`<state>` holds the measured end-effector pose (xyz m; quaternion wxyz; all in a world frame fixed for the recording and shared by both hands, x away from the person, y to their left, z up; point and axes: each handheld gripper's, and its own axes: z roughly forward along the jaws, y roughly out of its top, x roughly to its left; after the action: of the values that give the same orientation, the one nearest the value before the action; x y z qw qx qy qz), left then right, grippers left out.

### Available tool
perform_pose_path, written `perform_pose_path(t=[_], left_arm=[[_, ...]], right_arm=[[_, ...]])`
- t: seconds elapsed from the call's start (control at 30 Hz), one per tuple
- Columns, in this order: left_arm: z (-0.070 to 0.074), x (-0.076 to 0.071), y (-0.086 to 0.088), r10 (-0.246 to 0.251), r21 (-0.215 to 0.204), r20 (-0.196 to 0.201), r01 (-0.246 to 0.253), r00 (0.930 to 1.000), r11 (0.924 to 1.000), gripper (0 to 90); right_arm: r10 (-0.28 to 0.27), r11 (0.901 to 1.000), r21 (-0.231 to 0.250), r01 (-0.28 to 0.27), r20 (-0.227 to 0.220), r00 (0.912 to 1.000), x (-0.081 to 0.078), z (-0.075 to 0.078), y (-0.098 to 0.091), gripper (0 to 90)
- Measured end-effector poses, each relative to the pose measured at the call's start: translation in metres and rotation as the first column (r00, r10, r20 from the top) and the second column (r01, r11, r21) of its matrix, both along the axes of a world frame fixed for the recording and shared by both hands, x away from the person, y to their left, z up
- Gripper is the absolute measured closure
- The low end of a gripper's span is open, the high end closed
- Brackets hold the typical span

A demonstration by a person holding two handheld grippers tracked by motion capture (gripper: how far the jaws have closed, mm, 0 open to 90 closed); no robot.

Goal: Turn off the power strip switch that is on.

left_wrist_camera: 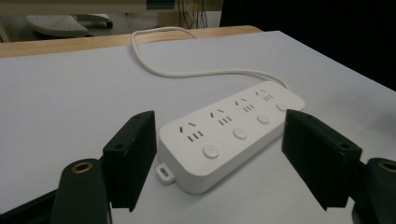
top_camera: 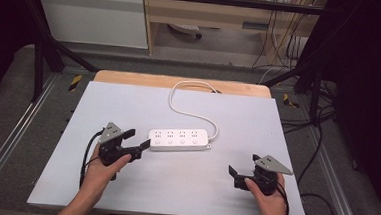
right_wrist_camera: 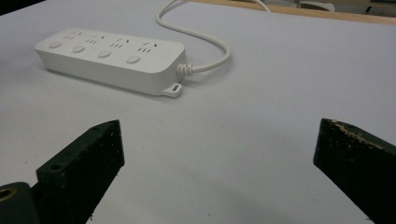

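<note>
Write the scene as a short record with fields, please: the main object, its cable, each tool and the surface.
object: white power strip, lying flat, sockets up
cable: white cable, leaves the strip's right end, loops to the far edge
left tool: left tool, jaws open around the strip's left end, no contact seen
right tool: right tool, jaws open, holding nothing, apart from the strip
surface: grey board

We're in a lab-style recording setup: a black metal frame (top_camera: 46, 53) rings the white table (top_camera: 123, 183), cables (top_camera: 283, 38) dangle behind, grey carpet (top_camera: 8, 106) below.
</note>
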<state>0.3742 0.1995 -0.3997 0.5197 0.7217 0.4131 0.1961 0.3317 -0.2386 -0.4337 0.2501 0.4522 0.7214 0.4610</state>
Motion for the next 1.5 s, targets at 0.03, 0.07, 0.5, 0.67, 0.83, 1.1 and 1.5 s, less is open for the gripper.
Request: perform_pose_path(t=[0.03,0.07,0.5,0.67,0.83,1.1,1.5], left_arm=[[-0.001,0.005,-0.006,-0.006,0.001,-0.005,0.006,1.0,1.0,26.7],[-0.001,0.008,-0.009,-0.009,0.003,-0.006,0.009,0.9999,1.0,27.6],[-0.005,0.024,-0.054,-0.064,0.031,-0.016,0.064,0.9978,0.9975,45.3],[-0.008,0.028,-0.065,-0.082,0.042,-0.035,0.083,0.996,0.9957,54.5],[-0.01,0.032,-0.073,-0.092,0.04,-0.038,0.093,0.995,0.9948,65.2],[-0.016,0.039,-0.081,-0.103,-0.004,-0.058,0.103,0.9929,0.9946,78.9],[-0.022,0.045,-0.086,-0.118,-0.007,-0.096,0.118,0.9884,0.993,90.0]], right_arm=[[-0.005,1.0,0.004,0.005,-0.003,1.0,0.0,0.0,0.0,2.3],[-0.006,1.0,0.005,0.006,-0.004,1.0,-0.001,-0.001,0.0,2.4],[-0.012,0.9999,0.004,0.012,-0.001,0.9999,-0.002,0.0,-0.002,2.4],[-0.007,1.0,0.001,0.007,-0.003,1.0,-0.001,-0.001,-0.001,2.5],[-0.009,1.0,0.0,0.009,0.001,1.0,-0.001,0.0,-0.003,2.5],[-0.015,0.9998,0.009,0.016,-0.006,0.9999,0.0,0.0,-0.005,2.4],[-0.018,0.9998,0.007,0.018,-0.007,0.9998,0.0,0.0,-0.007,2.5]])
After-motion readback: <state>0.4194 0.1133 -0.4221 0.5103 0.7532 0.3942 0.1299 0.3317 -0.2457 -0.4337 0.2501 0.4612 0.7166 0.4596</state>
